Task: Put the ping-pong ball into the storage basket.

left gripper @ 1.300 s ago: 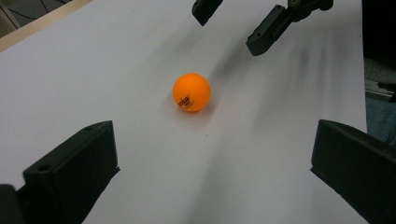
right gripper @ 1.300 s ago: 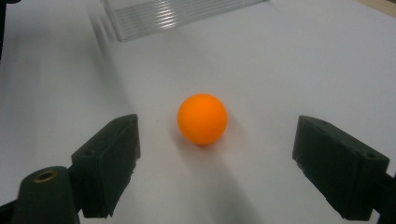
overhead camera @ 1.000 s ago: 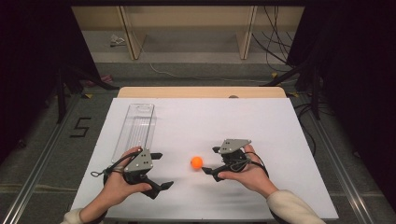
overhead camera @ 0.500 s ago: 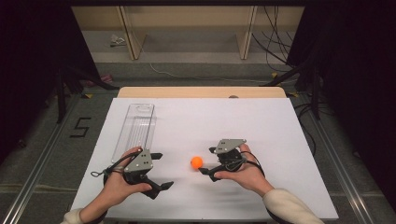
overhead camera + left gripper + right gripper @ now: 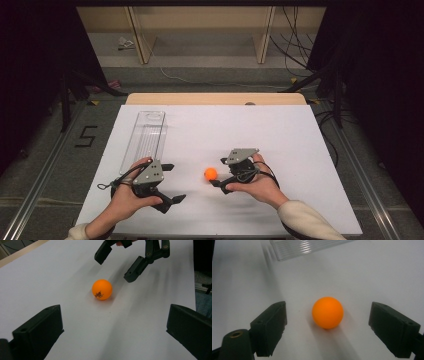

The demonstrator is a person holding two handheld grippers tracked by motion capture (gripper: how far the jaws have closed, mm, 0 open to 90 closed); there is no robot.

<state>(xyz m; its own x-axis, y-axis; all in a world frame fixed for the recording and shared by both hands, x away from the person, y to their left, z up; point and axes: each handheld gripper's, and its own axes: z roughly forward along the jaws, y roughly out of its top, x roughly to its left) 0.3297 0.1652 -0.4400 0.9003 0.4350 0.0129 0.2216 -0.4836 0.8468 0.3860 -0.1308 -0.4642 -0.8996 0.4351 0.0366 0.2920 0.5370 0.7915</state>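
An orange ping-pong ball (image 5: pixel 210 173) rests on the white table sheet (image 5: pixel 280 135). My right gripper (image 5: pixel 218 174) is open just right of it, and its jaws point left. In the right gripper view the ball (image 5: pixel 327 312) sits between the spread jaws of that gripper (image 5: pixel 329 308), touching neither. My left gripper (image 5: pixel 172 183) is open at the ball's left and holds nothing. In the left gripper view the ball (image 5: pixel 102 289) lies ahead of my left gripper (image 5: pixel 116 315), with the right gripper (image 5: pixel 117 262) beyond it.
A long clear plastic tray (image 5: pixel 146 134) lies lengthwise at the left of the sheet, just beyond my left hand; its near end (image 5: pixel 304 247) appears in the right gripper view. A wooden table edge (image 5: pixel 215 98) borders the sheet at the back.
My right gripper has slid a little to the left, bringing its jaws around the ball. The ball and the left gripper have stayed put.
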